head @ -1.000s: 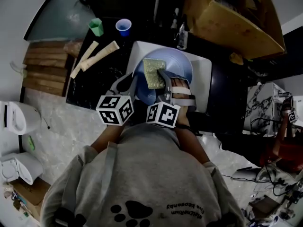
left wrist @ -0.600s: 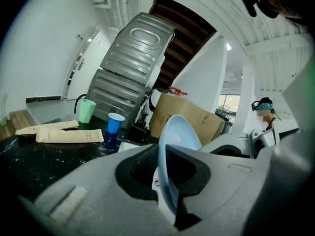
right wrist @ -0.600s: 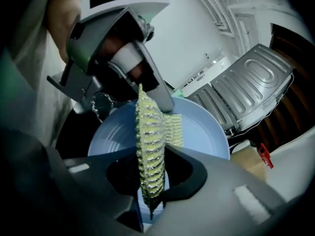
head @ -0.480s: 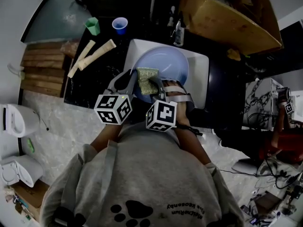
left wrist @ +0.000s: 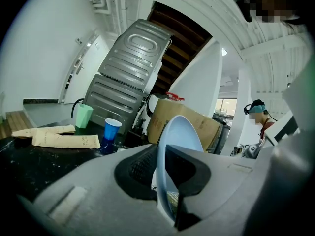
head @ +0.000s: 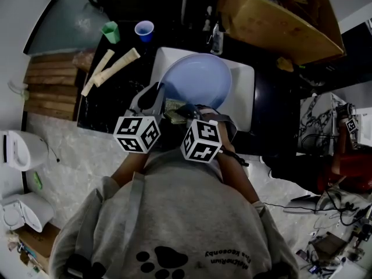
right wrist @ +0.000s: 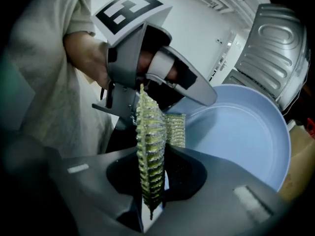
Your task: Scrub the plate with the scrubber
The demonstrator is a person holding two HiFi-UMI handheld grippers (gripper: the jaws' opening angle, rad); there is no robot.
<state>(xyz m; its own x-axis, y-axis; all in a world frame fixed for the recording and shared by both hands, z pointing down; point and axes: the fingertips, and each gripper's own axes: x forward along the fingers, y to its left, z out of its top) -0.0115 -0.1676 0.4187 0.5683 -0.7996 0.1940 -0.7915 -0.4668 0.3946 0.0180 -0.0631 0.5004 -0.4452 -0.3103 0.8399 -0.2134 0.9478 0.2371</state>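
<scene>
A light blue plate [head: 200,80] is held tilted over the white sink [head: 244,92]. My left gripper [head: 158,97] is shut on its near left rim. The rim [left wrist: 181,129] runs edge-on between the pads of that gripper [left wrist: 165,156], whose jaws have just been opening a little with the rim still between them. My right gripper [head: 179,112] is shut on a yellow-green mesh scrubber [head: 173,108], which stands upright between its jaws [right wrist: 150,146]. The scrubber sits at the plate's near edge, by the left gripper [right wrist: 162,77]. The plate's face [right wrist: 241,136] shows beyond it.
On the black counter left of the sink lie two paper packets [head: 113,65], with a green cup [head: 110,31] and a blue cup [head: 143,30] behind them. A cardboard box [head: 279,22] stands at the back right. Wooden slats [head: 49,86] lie far left.
The right gripper has drawn the scrubber from the middle of the plate's face down to its near rim, tipping downward. The left gripper has kept its hold in place.
</scene>
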